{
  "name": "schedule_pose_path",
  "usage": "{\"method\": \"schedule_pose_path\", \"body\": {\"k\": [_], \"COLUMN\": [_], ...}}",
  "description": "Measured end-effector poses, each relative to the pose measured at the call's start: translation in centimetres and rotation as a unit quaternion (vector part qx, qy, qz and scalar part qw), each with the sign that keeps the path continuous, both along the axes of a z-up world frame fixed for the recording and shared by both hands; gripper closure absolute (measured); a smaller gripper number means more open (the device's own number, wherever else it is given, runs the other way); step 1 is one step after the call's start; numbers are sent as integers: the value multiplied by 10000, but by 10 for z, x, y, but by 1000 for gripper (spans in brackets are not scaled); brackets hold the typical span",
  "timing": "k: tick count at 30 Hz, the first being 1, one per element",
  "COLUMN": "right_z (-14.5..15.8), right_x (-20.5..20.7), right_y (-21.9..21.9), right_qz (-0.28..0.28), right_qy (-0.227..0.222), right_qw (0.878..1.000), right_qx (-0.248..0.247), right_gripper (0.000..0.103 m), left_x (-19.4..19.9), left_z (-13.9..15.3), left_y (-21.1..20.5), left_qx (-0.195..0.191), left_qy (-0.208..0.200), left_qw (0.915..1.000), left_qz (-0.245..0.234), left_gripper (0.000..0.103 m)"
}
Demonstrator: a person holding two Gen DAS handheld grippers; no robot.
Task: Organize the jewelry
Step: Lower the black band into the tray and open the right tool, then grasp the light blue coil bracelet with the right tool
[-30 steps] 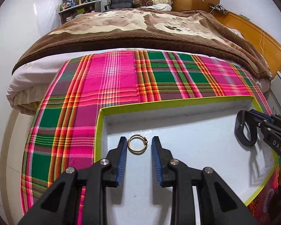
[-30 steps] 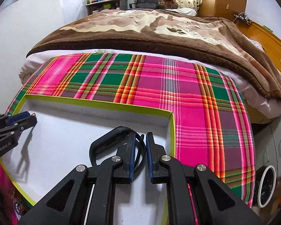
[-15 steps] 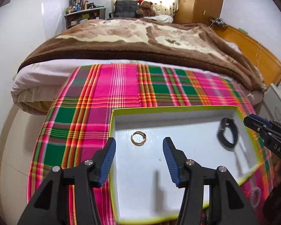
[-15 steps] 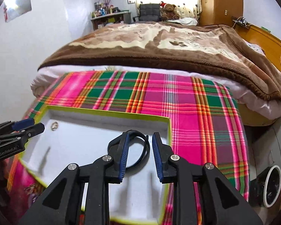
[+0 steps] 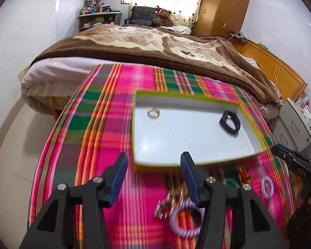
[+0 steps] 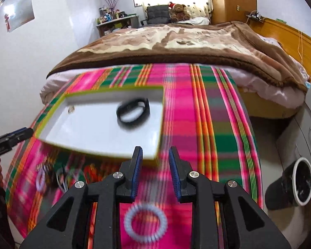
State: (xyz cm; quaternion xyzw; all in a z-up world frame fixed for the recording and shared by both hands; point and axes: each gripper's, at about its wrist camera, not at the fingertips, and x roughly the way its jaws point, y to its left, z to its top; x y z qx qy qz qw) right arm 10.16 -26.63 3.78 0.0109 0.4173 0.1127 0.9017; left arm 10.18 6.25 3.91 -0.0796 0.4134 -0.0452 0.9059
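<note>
A white tray with a lime-green rim [image 5: 188,95] lies on the plaid cloth. In it are a gold ring [image 5: 153,112] at the far left and a black band [image 5: 230,123] at the right. My left gripper [image 5: 153,159] hangs open and empty above the tray's near edge. In the right wrist view the black band [image 6: 132,114] is blurred in the tray [image 6: 114,90], and my right gripper [image 6: 155,152] is open and empty over the tray's near right corner. Lilac spiral rings [image 5: 185,221] [image 6: 146,222] and a gold chain tangle [image 5: 170,203] lie on the cloth in front of the tray.
The plaid cloth [image 5: 105,137] covers a table that stands against a bed with a brown blanket [image 5: 147,47]. A grey cabinet [image 5: 296,124] and a black bin with a white rim [image 6: 298,184] stand at the right. More small jewellery [image 6: 51,172] lies at the near left.
The right gripper let go of the black band in the tray. The left gripper opened wide around the gold ring. Both drew back and up, bringing loose jewellery into view.
</note>
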Motion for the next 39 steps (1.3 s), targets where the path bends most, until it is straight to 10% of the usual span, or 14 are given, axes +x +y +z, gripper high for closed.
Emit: {"method": "schedule_pose_path", "body": {"k": [30,34,39], "right_z": [-39,-39,-39], "right_x": [-47,-48,-49], "right_y": [-6,-7,-10], "right_qz": [182,120,74], "right_qy": [396,363,335], "right_qw": [9985,9987,9990], "right_qx": [-345,-349,-293], "right_gripper": [60,90,93], "left_x": [-66,-65,-60], "left_z": [-34,-36,-39], "left_y": [-1,-5,-11], "left_qx": [-334,-338,-308], "left_qy": [554,610,672], "left_qw": [9979,9975,9972], "left_qz": [95,113,114], "left_gripper": [43,43,43]}}
